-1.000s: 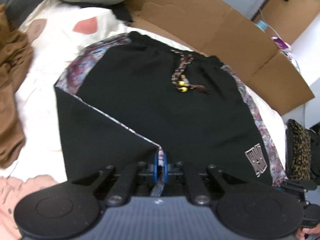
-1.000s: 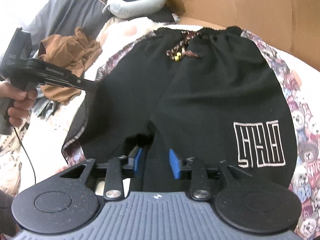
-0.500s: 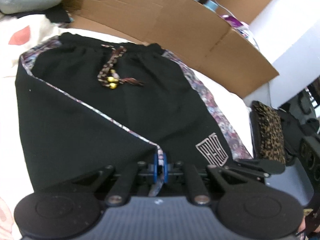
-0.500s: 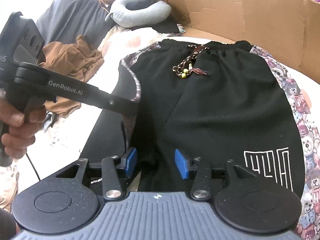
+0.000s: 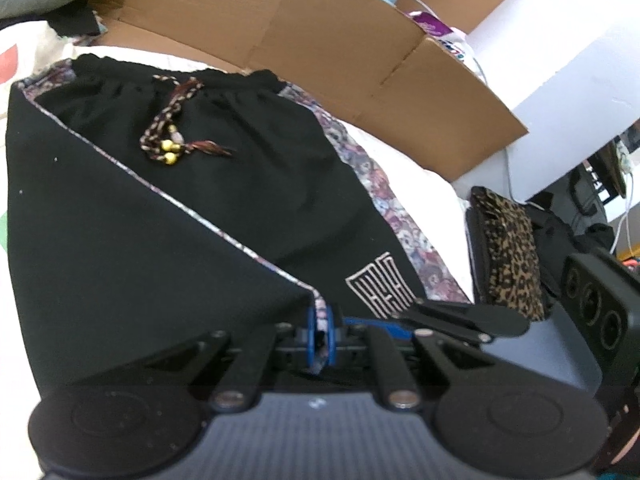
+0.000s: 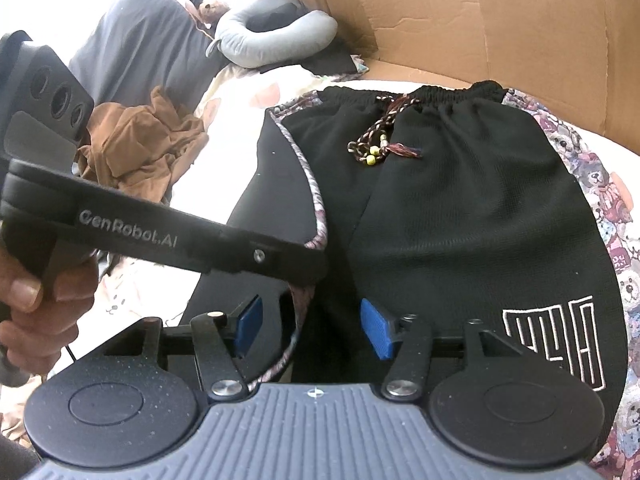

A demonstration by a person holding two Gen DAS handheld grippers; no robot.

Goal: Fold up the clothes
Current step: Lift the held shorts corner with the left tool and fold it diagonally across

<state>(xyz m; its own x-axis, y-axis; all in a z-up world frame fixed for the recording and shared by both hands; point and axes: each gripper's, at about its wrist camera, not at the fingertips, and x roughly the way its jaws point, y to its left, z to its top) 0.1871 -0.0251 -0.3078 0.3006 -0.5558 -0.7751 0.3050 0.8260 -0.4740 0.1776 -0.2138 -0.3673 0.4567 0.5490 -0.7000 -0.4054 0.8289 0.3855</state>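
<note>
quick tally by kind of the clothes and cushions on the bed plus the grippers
black shorts: 1
brown garment: 1
grey neck pillow: 1
grippers: 2, the left gripper shut on the shorts' patterned hem, the right gripper opening
total: 5

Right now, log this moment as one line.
stage: folding shorts | left gripper: shut on hem | right gripper: opening, fabric between jaws

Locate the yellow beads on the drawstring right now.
In both wrist views the yellow beads lie on the black shorts just below the waistband, beside the drawstring's tassel.
</note>
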